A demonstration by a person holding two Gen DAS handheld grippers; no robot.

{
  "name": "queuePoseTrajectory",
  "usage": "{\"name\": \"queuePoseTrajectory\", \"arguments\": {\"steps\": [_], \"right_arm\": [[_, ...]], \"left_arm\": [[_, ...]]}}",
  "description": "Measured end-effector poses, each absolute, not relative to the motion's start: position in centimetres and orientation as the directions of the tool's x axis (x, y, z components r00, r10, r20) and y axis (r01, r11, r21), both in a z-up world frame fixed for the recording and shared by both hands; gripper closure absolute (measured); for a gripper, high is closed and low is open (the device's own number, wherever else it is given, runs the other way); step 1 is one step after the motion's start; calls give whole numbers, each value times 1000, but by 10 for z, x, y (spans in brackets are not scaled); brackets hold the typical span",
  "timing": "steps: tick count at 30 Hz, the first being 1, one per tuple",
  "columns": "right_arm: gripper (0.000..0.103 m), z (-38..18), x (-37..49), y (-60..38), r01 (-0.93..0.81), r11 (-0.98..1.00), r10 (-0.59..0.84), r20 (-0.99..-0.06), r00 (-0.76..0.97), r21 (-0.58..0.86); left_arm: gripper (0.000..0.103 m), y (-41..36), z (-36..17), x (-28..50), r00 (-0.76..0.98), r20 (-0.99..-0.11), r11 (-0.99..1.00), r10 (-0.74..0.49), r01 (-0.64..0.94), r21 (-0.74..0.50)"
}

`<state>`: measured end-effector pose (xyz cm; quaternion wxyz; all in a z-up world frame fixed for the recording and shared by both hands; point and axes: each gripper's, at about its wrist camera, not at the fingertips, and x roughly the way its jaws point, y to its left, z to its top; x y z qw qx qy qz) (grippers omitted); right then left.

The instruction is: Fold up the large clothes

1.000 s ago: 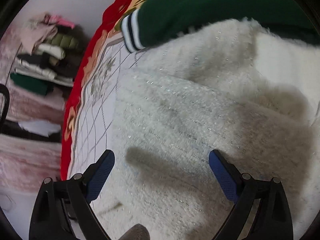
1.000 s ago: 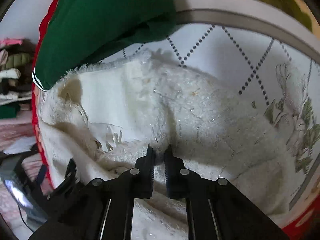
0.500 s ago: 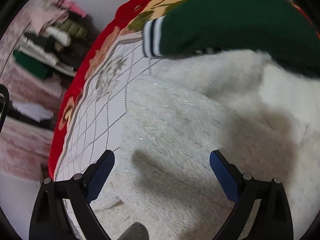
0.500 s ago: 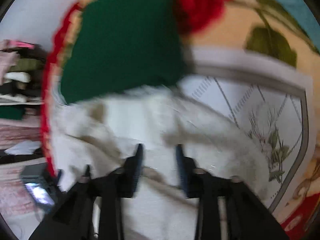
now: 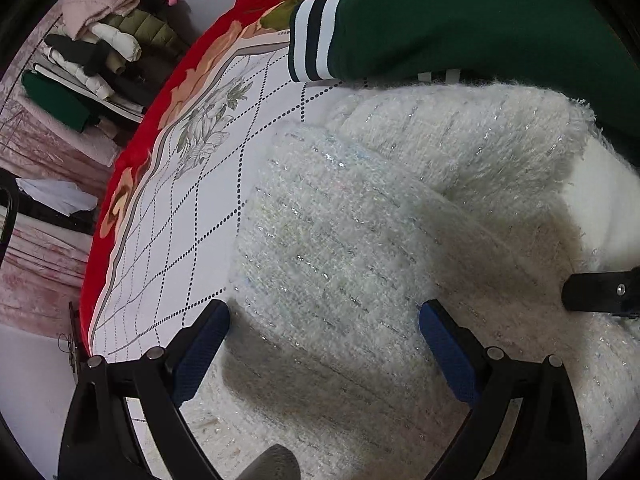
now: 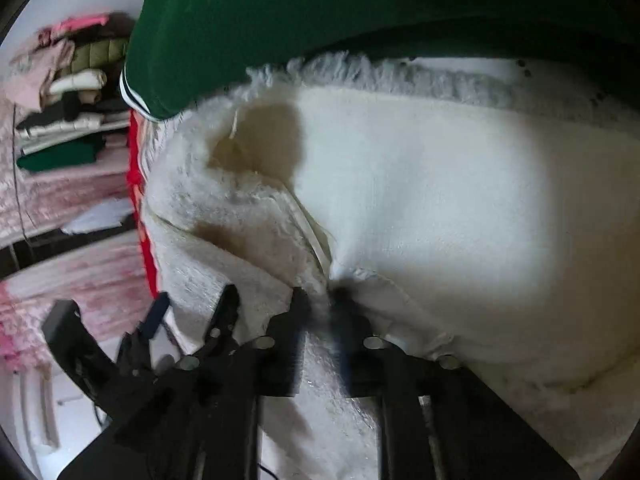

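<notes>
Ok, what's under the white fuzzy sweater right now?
The white fuzzy sweater lies on the floral bedspread, whose diamond-dotted pattern shows left of it. The green garment overlaps its far edge. Whatever lies beneath its middle is covered.

bare sheet [image 5: 208, 184] lies free to the left of the white sweater [image 5: 360, 240]. the green garment [image 5: 460, 16] blocks the far side, touching the sweater's far edge.

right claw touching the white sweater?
Touching. The right wrist view shows the right claw nearly shut, with a fold of the white sweater pinched between its fingers.
</notes>
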<state>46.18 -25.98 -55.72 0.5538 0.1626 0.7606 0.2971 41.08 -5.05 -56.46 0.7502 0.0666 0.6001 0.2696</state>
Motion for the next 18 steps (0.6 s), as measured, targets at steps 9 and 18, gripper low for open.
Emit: {"name": "queuePoseTrajectory", "arguments": {"steps": [9,18], "right_arm": [[98,-552,472,-248,-77,849,502,-843,-192,523],[45,-494,466,-300,-112,856,491,-862,-128,504]], "left_arm": [[2,-52,-567,414,162,-861,859,482,-280,428],[2,-60,-538,391,192,-870,866,454,-326,380]]}}
